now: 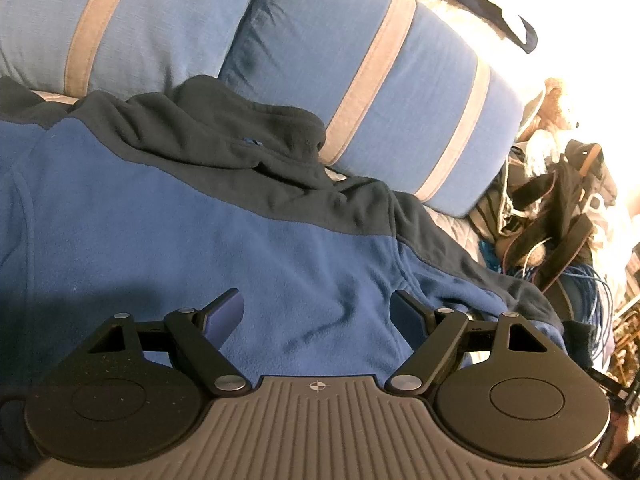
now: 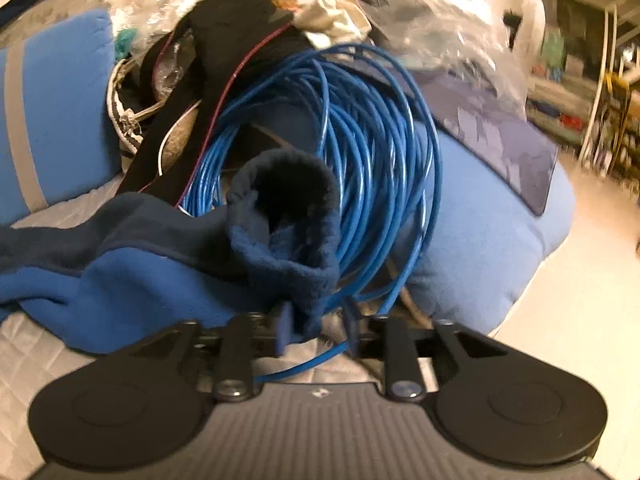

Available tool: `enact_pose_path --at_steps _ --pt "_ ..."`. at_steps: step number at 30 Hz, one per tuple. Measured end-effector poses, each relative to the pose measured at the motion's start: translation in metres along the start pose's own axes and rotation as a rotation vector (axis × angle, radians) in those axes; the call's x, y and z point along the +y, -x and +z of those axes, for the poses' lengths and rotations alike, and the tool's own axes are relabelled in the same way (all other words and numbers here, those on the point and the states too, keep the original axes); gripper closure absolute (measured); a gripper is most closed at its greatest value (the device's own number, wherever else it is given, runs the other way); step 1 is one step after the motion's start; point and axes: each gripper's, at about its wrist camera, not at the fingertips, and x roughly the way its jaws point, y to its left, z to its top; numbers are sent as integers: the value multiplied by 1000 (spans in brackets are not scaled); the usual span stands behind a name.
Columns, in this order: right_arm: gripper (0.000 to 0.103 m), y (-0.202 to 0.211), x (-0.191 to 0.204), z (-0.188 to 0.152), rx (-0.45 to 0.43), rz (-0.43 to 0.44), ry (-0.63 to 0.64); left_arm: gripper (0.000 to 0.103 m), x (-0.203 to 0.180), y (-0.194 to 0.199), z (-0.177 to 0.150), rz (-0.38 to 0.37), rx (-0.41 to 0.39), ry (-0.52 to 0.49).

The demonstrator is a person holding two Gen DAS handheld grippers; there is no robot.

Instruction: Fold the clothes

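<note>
A blue fleece jacket (image 1: 200, 240) with a dark navy yoke and collar (image 1: 224, 136) lies spread on the bed. My left gripper (image 1: 316, 312) hovers open just above the jacket's body, with nothing between its fingers. In the right wrist view the jacket's navy sleeve cuff (image 2: 288, 216) stands up with its opening towards the camera. My right gripper (image 2: 316, 320) is narrowed around the cuff's lower edge and holds the fabric between its fingers. The rest of the sleeve (image 2: 120, 276) trails off to the left.
Two blue pillows with grey stripes (image 1: 384, 92) lean behind the jacket. A coil of blue cable (image 2: 376, 152) lies right behind the cuff, among dark straps (image 2: 224, 44), plastic bags (image 2: 440, 12) and other clutter. A light quilted bedcover (image 2: 48, 344) lies below. The floor (image 2: 580, 288) is to the right.
</note>
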Motion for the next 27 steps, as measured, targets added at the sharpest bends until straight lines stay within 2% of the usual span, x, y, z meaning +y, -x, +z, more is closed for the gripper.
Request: enact_pose_path --at_steps 2,7,10,11,14,19,22,24,27 --pt "36 3 4 1 -30 -10 47 22 0 0 0 2 1 -1" --pt "34 5 19 4 -78 -43 188 22 -1 0 -1 7 4 -2" --pt "38 -4 25 10 -83 -89 242 22 -1 0 -1 9 5 -2" --pt "43 -7 26 13 -84 -105 258 22 -1 -1 0 9 5 -2" --pt "46 -16 17 23 -61 -127 190 22 -1 -1 -1 9 8 -2" --pt "40 -26 2 39 -28 -157 78 22 -3 4 0 -5 -18 -15" --pt "26 -10 15 34 -68 -177 132 22 -7 6 0 -4 -27 -32" --pt "23 4 24 32 -108 -182 149 22 -9 5 -1 8 -22 -42" --pt "21 31 52 28 -180 -98 222 22 -10 2 -1 18 -9 -52"
